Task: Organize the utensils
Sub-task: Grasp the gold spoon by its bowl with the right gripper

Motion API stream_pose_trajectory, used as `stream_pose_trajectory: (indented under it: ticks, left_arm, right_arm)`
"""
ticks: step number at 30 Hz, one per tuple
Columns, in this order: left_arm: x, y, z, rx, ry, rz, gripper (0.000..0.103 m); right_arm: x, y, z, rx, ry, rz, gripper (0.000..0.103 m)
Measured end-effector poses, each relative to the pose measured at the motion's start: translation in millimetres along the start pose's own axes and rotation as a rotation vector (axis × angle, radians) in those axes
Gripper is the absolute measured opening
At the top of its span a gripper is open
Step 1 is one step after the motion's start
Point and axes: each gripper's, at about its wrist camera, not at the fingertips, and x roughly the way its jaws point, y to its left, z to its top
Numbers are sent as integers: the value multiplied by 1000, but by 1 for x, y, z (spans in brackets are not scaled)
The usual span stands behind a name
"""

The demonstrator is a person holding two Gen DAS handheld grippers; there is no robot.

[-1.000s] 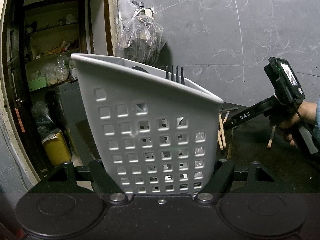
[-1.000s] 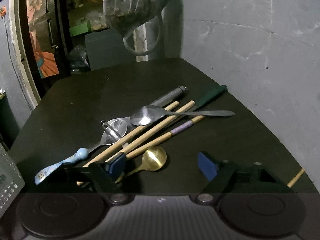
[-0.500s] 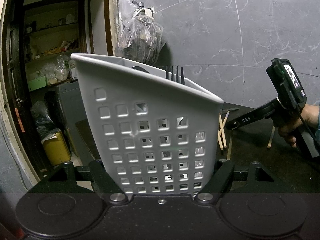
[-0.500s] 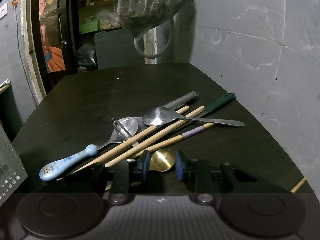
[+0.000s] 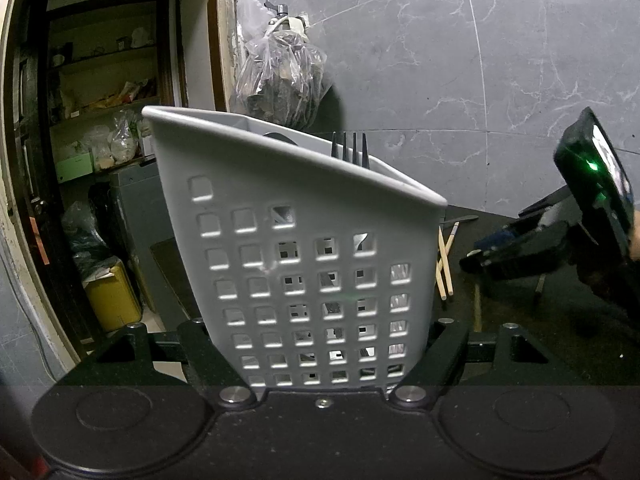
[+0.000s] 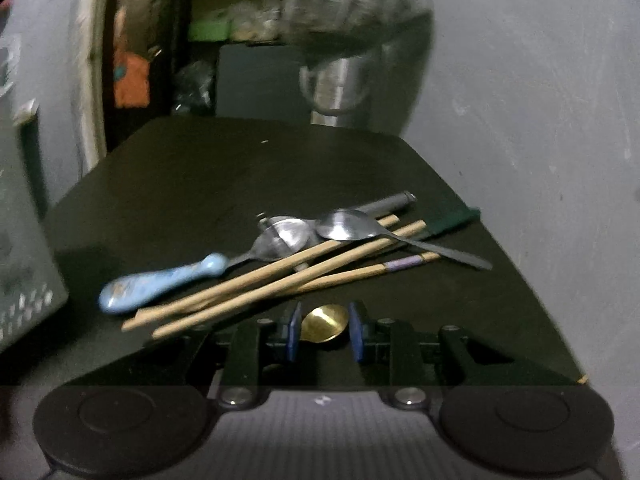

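1. The gold spoon (image 6: 325, 322) is the thing in play: its bowl sits right between the blue pads (image 6: 295, 332) of the right gripper (image 6: 325, 334), low over the dark table (image 6: 200, 184), and both pads look pressed against it.
2. That right claw reads as clenched on the gold spoon; whether the spoon has cleared the table, I cannot tell, as the view is blurred.
3. Just beyond it lies the pile that remains: three wooden chopsticks (image 6: 280, 280) fanned across each other, a blue-handled spoon (image 6: 160, 284) to their left, a steel spoon (image 6: 348, 226) on top, and a dark green-handled utensil (image 6: 456, 220) at the far edge.
4. The left gripper (image 5: 324, 354) is clamped on the base of the grey perforated caddy (image 5: 280, 240), holding it tilted; black fork tines (image 5: 352, 150) poke above its rim.
5. From the left wrist view, the right gripper (image 5: 480, 258) shows to the right of the caddy, near the chopsticks (image 5: 444, 264).
6. My read: this is the pick-up step, one utensil at a time.
7. Next move calls for lifting the spoon, carrying it left to the caddy's open mouth and dropping it in handle-first, keeping the grip firm, since a rounded bowl may slip.
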Motion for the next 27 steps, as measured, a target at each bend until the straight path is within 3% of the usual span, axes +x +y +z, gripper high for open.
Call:
stream_pose_trajectory:
  ticks: [5,13,17,20,25,27]
  left_arm:
    - [0,0,0,-2,0,0,78]
    - [1,-3,0,-3,0,0,78]
    - [1,-3,0,-3,-1,1,78]
    - [1,-3,0,-3,-1,0,78]
    - [1,-3,-1,0,-1,0,77]
    - [1,-3,-1,-2,-1,-1,77]
  right_arm:
    - [-15,17,-5,-64,-12,42,27]
    - [-23,1,-13,112,-1,192,29]
    - [-25,-10,-18,209,10,230,48]
    - [-29,-11,-21,234,11,236,54]
    - [-34,-2,-24,224,5,228,54]
    - [-34,4,-24,200,-4,208,47]
